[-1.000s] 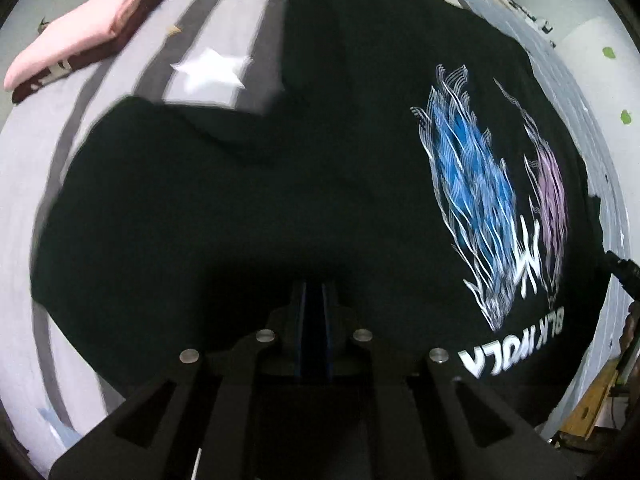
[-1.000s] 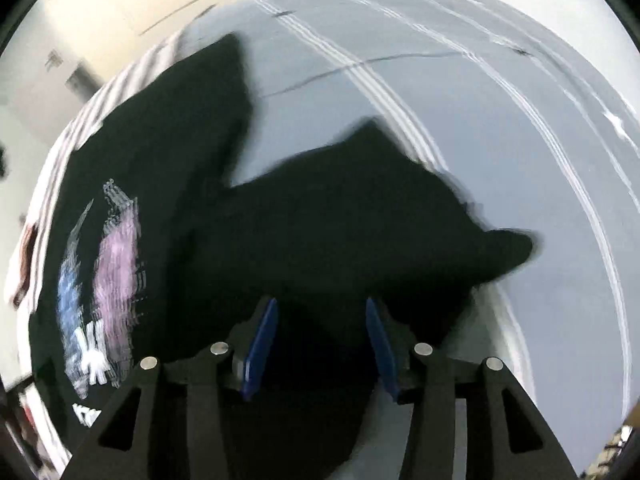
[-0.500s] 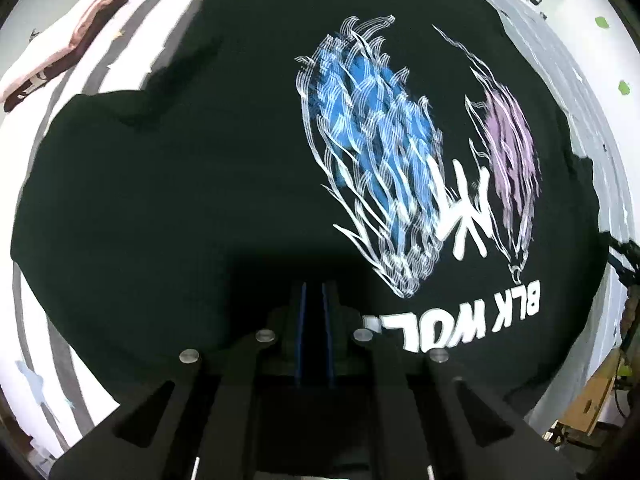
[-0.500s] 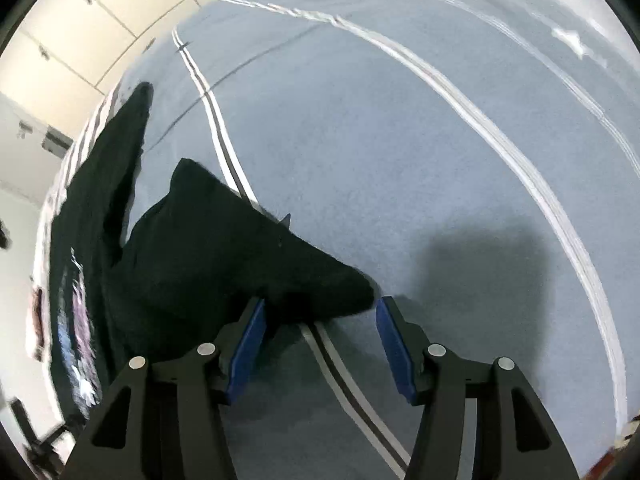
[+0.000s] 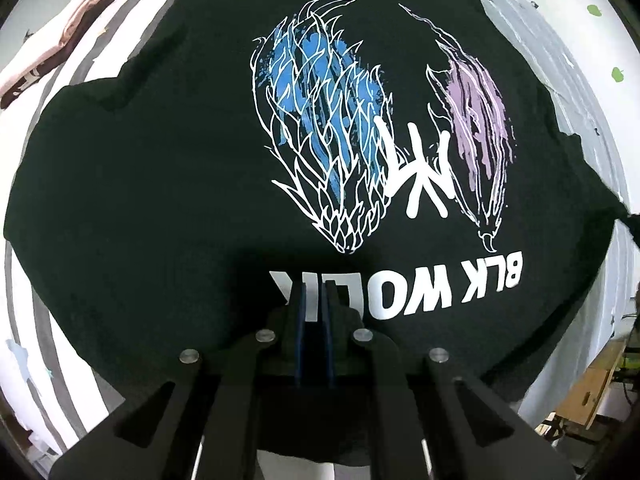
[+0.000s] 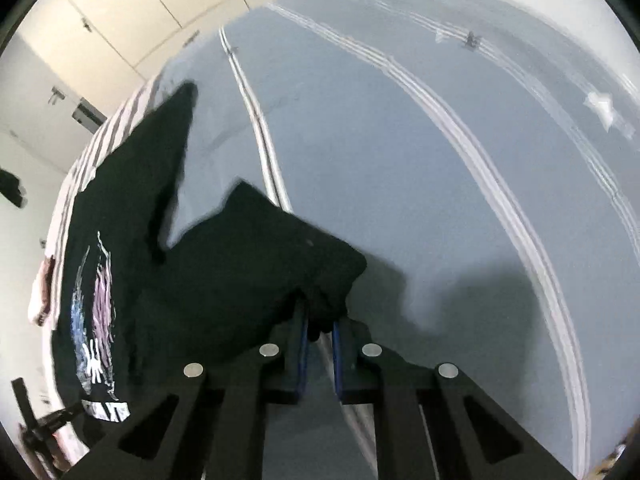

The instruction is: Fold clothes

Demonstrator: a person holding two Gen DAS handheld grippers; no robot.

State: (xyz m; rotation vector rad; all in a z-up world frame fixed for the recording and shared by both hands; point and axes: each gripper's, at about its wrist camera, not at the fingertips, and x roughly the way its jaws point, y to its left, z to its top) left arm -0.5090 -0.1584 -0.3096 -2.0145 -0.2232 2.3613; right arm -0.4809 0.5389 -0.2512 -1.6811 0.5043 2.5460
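A black T-shirt (image 5: 160, 184) with a blue and purple print and white "BLK WOLF" lettering lies spread over a striped sheet (image 5: 52, 328). My left gripper (image 5: 314, 300) points almost straight down over the lettering. Its blue pads are shut, and black cloth appears to be pinched between them. In the right wrist view the shirt's body (image 6: 120, 200) lies at the left, and one sleeve (image 6: 260, 264) reaches toward my right gripper (image 6: 320, 322). The right jaws are closing, and the sleeve's bunched tip is squeezed between the blue pads.
A folded pink garment (image 5: 44, 68) lies at the sheet's far left edge. A grey-blue sheet (image 6: 400, 160) with pale stripes spreads to the right of the sleeve. Cream cupboard doors (image 6: 140, 12) stand behind. A wooden object (image 5: 592, 392) sits off the bed's edge at lower right.
The left gripper has travelled across the shirt, from the plain black side to over the lettering. The right jaws stood open around the sleeve tip and have now closed on it.
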